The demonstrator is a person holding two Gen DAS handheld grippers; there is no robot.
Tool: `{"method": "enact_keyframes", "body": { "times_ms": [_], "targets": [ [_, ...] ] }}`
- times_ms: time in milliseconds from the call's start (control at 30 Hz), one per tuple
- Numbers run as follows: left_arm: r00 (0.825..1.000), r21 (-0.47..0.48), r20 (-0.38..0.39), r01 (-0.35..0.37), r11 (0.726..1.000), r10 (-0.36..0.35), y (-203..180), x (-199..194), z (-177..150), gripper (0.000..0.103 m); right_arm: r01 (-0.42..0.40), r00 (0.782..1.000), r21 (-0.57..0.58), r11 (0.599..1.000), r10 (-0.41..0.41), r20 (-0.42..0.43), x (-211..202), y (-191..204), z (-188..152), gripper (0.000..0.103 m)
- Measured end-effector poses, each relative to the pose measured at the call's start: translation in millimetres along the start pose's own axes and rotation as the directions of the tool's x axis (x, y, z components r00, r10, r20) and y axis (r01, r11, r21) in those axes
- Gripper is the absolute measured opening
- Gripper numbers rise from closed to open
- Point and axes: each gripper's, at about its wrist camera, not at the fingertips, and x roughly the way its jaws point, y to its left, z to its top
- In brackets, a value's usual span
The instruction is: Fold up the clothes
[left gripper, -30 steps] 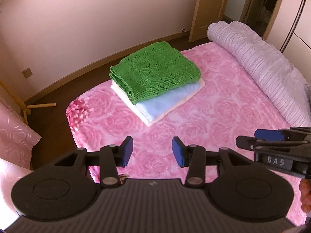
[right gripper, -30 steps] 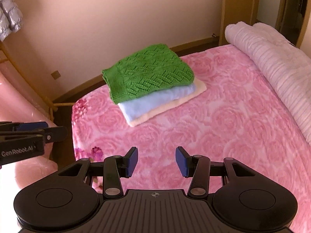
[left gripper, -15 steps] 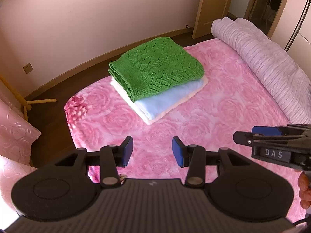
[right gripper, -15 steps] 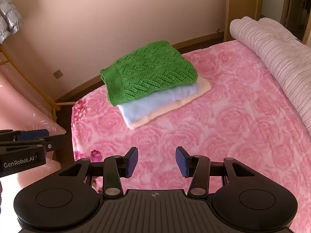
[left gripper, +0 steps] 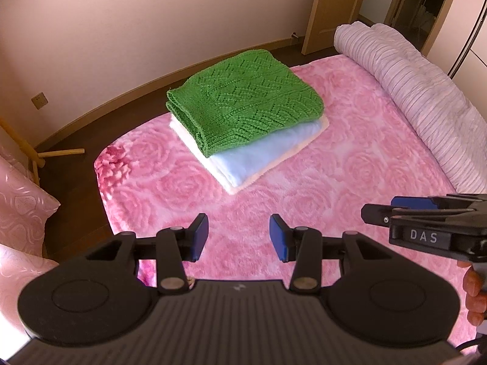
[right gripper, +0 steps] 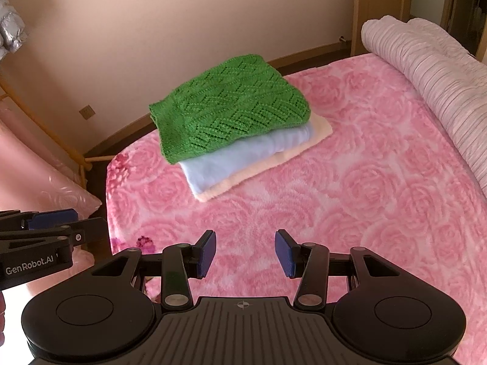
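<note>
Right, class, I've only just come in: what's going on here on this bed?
A person holds a hand-held gripper in each hand above a pink rose blanket. The left hand-held gripper and right hand-held gripper are both open and empty. Ahead sits a neat stack: green knit sweater on a pale blue garment and a cream one, all already folded.

Pink rose-print blanket (left gripper: 350, 182) covers the bed. Rolled striped quilt (left gripper: 426, 91) lies along its edge at 2 o'clock. Wall socket (left gripper: 39, 100) at 10, wooden door (left gripper: 338, 9) at 1, pink pillow (left gripper: 21, 200) at 9.
</note>
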Motion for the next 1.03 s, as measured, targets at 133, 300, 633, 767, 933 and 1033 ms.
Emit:
{"method": "enact_keyframes", "body": {
  "times_ms": [133,300,633,767,933,1033],
  "targets": [
    [1.000,-0.001,-0.003,0.001,1.000,-0.001,1.4,7.0,3.8,0.040,0.006,1.000,0.006,1.000,-0.006,-0.009,7.6,-1.8,4.9,0.047],
    [1.000,-0.008,-0.008,0.004,1.000,-0.004,4.9,16.5,9.9,0.040,0.014,1.000,0.008,1.000,-0.014,-0.020,16.8,-2.8,11.0,0.047],
    [1.000,-0.024,-0.013,0.000,1.000,-0.001,9.1,32.1,21.5,0.040,0.022,0.999,0.008,1.000,-0.022,-0.029,28.9,-1.2,20.7,0.047],
    [1.000,-0.022,-0.003,-0.003,1.000,0.003,9.4,32.7,24.4,0.040,0.024,0.999,0.006,1.000,-0.023,-0.027,29.3,0.1,23.2,0.047],
    [0.999,-0.033,0.032,-0.018,0.999,0.019,9.1,27.6,25.4,0.040,0.028,0.999,0.007,1.000,-0.028,-0.020,26.1,2.5,23.8,0.047],
    [0.998,-0.021,0.051,-0.019,1.000,0.020,7.6,21.0,25.4,0.040,0.030,1.000,0.008,1.000,-0.030,-0.003,18.9,4.9,23.2,0.047]
  ]
}}
